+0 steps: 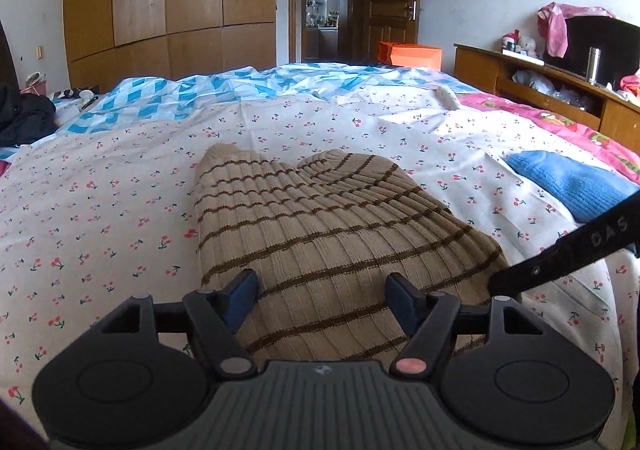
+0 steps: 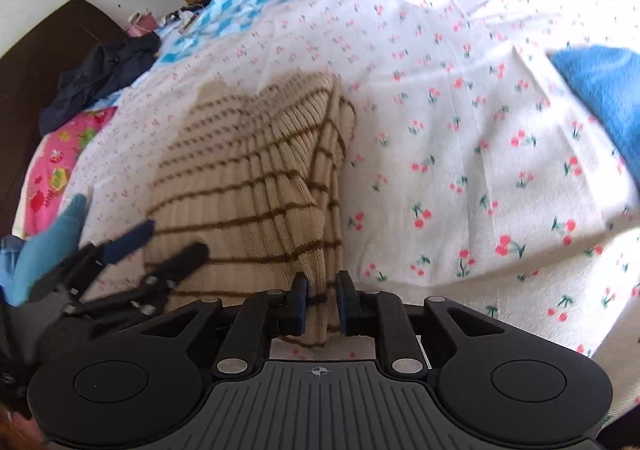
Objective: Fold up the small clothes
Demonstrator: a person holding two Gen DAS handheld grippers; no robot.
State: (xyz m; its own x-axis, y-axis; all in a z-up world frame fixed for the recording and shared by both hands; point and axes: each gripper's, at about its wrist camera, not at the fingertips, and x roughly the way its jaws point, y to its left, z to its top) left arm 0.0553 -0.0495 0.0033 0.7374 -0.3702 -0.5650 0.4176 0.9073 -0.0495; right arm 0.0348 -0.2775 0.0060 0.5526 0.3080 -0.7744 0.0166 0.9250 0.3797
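A beige ribbed sweater with brown stripes (image 1: 320, 218) lies partly folded on the cherry-print sheet (image 1: 100, 210). My left gripper (image 1: 322, 298) hovers open over the sweater's near part, its blue pads wide apart and gripping nothing. The right wrist view shows it too, left gripper (image 2: 160, 246), at the sweater's left edge. My right gripper (image 2: 323, 302) stands only narrowly open, and a raised fold of the sweater (image 2: 256, 170) runs up between its pads. A small gap shows beside the right pad.
A folded blue knit (image 1: 572, 186) lies to the right on the sheet (image 2: 480, 130). Dark clothes (image 1: 24, 118) are heaped at the far left. A wooden sideboard (image 1: 540, 90) lines the bed's right side. A teal sleeve or glove (image 2: 52, 242) shows behind the left gripper.
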